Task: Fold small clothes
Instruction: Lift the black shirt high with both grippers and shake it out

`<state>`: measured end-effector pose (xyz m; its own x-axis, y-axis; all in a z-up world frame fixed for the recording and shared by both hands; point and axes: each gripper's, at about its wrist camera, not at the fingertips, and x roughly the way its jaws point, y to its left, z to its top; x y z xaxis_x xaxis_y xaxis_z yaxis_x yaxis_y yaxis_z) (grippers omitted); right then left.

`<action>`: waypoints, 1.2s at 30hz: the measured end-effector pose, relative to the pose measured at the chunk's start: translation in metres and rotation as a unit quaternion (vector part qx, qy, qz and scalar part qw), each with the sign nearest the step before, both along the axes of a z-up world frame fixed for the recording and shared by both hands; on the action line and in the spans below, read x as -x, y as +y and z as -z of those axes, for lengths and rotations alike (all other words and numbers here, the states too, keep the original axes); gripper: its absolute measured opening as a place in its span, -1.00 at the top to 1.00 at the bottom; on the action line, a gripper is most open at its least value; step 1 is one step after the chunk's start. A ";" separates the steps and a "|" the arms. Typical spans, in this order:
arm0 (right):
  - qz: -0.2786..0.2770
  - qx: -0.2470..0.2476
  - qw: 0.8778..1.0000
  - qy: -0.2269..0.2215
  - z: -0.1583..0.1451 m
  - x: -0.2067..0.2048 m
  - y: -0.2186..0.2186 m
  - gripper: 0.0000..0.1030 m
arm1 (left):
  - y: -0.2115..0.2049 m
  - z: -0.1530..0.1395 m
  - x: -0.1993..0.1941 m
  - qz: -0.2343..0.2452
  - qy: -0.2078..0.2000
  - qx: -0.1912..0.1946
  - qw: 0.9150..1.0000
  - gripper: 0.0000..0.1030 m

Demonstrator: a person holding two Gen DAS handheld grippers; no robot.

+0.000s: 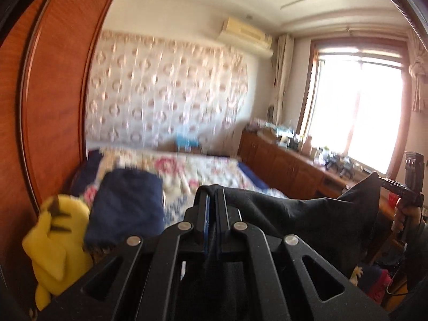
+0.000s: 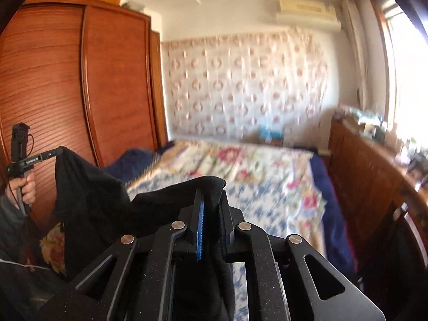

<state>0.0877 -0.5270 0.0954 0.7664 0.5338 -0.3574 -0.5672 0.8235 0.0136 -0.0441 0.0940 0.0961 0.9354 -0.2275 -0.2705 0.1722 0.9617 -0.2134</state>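
We saw soft black knit garment (image 1: pixel 307 214) stretched | left gripper (image 1: pixel 212 198) clamped its corner | right gripper (image 2: pixel 211 195) pinched its 3-o'clock corner | quilted floral bedspread (image 2: pixel 254 176) beneath

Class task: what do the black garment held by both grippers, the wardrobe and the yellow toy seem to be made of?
Black garment: soft matte knit, probably cotton; it sags and creases. Wardrobe: reddish wood or veneer, glossy; grain and sheen show. Yellow toy: plush fabric, apparently; fuzzy, though blurred.

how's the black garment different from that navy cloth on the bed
The black garment hangs in the air, pinched by the left gripper and right gripper; the navy cloth lies on the bed, untouched. The black one is spread out, the navy one looks folded. Both are dark fabric.
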 end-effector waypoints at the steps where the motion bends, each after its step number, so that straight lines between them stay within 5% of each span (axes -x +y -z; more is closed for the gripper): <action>1: 0.003 -0.003 1.000 -0.010 -0.009 0.004 -0.002 0.88 | 0.001 -0.008 0.003 0.001 -0.010 0.001 1.000 0.98; 16: 0.005 -0.024 0.991 -0.131 -0.116 0.060 -0.027 0.88 | 0.021 -0.093 0.043 -0.002 -0.130 0.001 0.992 0.98; 22: 0.030 0.000 0.989 -0.146 -0.142 0.015 -0.018 0.88 | 0.024 -0.115 -0.011 -0.021 -0.129 -0.013 0.991 0.98; 25: 0.040 0.024 0.991 -0.129 -0.145 -0.034 -0.003 0.88 | 0.017 -0.112 -0.067 -0.030 -0.094 -0.036 0.994 0.97; 30: 0.086 0.076 0.992 -0.057 -0.091 -0.159 0.025 0.87 | 0.005 -0.048 -0.191 -0.011 0.006 -0.067 0.998 0.96; 34: 0.129 0.098 0.986 0.048 0.007 -0.265 0.043 0.72 | 0.006 0.036 -0.278 0.020 0.134 -0.076 0.988 0.92; 36: 0.161 0.132 0.972 0.111 0.073 -0.312 0.048 0.64 | -0.002 0.070 -0.302 0.003 0.173 -0.110 0.979 0.85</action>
<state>0.3997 -0.4793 0.0224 0.7671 0.1461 -0.6247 -0.2870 0.9490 -0.1305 0.2574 0.0922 0.0262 0.7779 -0.1327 -0.6142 0.1313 0.9902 -0.0476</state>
